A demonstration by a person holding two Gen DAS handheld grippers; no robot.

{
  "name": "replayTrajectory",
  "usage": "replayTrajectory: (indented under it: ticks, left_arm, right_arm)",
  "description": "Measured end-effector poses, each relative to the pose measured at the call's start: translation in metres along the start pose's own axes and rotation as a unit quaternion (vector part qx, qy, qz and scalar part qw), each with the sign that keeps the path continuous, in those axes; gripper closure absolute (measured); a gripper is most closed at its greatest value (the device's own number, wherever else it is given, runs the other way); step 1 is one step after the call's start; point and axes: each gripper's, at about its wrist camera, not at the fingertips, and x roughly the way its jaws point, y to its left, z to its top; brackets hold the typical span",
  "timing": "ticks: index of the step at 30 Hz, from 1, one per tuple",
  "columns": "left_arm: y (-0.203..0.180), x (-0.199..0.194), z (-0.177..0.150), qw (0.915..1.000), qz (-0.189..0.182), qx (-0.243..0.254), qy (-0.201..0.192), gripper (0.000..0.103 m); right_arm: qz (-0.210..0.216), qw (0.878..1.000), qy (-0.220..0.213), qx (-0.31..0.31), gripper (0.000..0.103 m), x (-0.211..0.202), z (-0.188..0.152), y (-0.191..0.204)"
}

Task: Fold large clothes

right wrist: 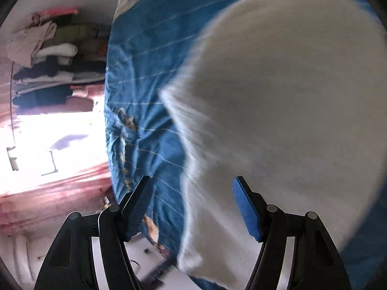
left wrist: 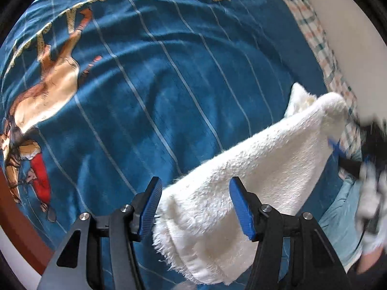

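Note:
A white fluffy garment [left wrist: 244, 176] lies on a blue striped bedspread [left wrist: 157, 77] with a printed figure. In the left wrist view my left gripper [left wrist: 196, 207] is open, its blue pads either side of the garment's near folded edge. The garment runs up and right toward my right gripper [left wrist: 348, 154], blurred at the right edge. In the right wrist view my right gripper [right wrist: 193, 205] is open, and the blurred white garment [right wrist: 278, 111] fills the right half, passing between the fingers over the bedspread [right wrist: 145, 84].
A checked sheet [left wrist: 321, 46] and a white wall [left wrist: 350, 24] lie beyond the bed's far edge. In the right wrist view stacked folded clothes [right wrist: 50, 55] and a bright window area [right wrist: 48, 149] are at the left. A red-brown bed frame [left wrist: 21, 220] edges the bedspread.

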Motion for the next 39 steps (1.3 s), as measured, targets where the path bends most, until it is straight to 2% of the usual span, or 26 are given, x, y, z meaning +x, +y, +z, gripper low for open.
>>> replayTrajectory:
  ticks: [2, 4, 5, 7, 10, 12, 13, 14, 16, 19, 23, 28, 32, 36, 39]
  left_arm:
    - [-0.002, 0.010, 0.000, 0.9996, 0.006, 0.021, 0.017, 0.049]
    - [-0.016, 0.027, 0.000, 0.9981, 0.002, 0.045, 0.043, 0.049]
    - [-0.027, 0.037, -0.001, 0.9966, -0.001, 0.063, 0.053, 0.049]
    - [-0.038, 0.048, -0.001, 0.9928, 0.024, 0.100, 0.062, 0.049]
    - [-0.050, 0.057, -0.003, 0.9872, 0.046, 0.142, 0.055, 0.049]
    - [-0.054, 0.055, -0.005, 0.9849, 0.049, 0.160, 0.046, 0.052]
    - [-0.056, 0.054, -0.006, 0.9832, 0.052, 0.170, 0.039, 0.075]
    - [-0.060, 0.053, -0.007, 0.9814, 0.057, 0.180, 0.036, 0.088]
    - [-0.064, 0.046, -0.010, 0.9793, 0.064, 0.191, 0.021, 0.093]
    - [-0.065, 0.019, -0.016, 0.9834, 0.057, 0.172, -0.004, 0.096]
    - [-0.054, -0.024, -0.026, 0.9944, -0.001, 0.106, 0.001, 0.096]
    - [-0.045, -0.036, -0.039, 0.9966, -0.046, 0.061, 0.031, 0.096]
    - [-0.040, 0.008, -0.046, 0.9964, -0.007, 0.064, 0.055, 0.096]
    - [-0.024, 0.061, -0.050, 0.9922, 0.042, 0.084, 0.082, 0.095]
    - [-0.026, 0.076, -0.044, 0.9895, 0.061, 0.098, 0.086, 0.092]
  right_arm:
    - [-0.043, 0.999, -0.003, 0.024, 0.032, -0.015, -0.035, -0.031]
    - [-0.065, 0.996, 0.010, 0.056, 0.032, -0.015, -0.076, -0.063]
    - [-0.069, 0.994, 0.022, 0.078, 0.032, -0.011, -0.099, -0.080]
    - [-0.067, 0.990, 0.048, 0.112, 0.032, 0.002, -0.137, -0.106]
    - [-0.058, 0.983, 0.090, 0.147, 0.032, 0.036, -0.188, -0.132]
    - [-0.067, 0.980, 0.111, 0.153, 0.032, 0.059, -0.212, -0.140]
    - [-0.070, 0.979, 0.113, 0.153, 0.032, 0.066, -0.219, -0.141]
    - [-0.069, 0.980, 0.106, 0.152, 0.033, 0.072, -0.227, -0.141]
    - [-0.071, 0.983, 0.077, 0.150, 0.068, 0.072, -0.237, -0.138]
    - [-0.076, 0.985, 0.053, 0.144, 0.080, 0.062, -0.243, -0.132]
    - [-0.063, 0.988, 0.030, 0.137, 0.084, 0.038, -0.258, -0.124]
    - [-0.054, 0.989, 0.021, 0.137, 0.085, -0.001, -0.270, -0.137]
    - [-0.088, 0.988, 0.030, 0.126, 0.085, 0.009, -0.272, -0.140]
    - [-0.112, 0.982, 0.052, 0.143, 0.085, 0.031, -0.270, -0.155]
    - [-0.106, 0.981, 0.090, 0.132, 0.082, 0.039, -0.258, -0.154]
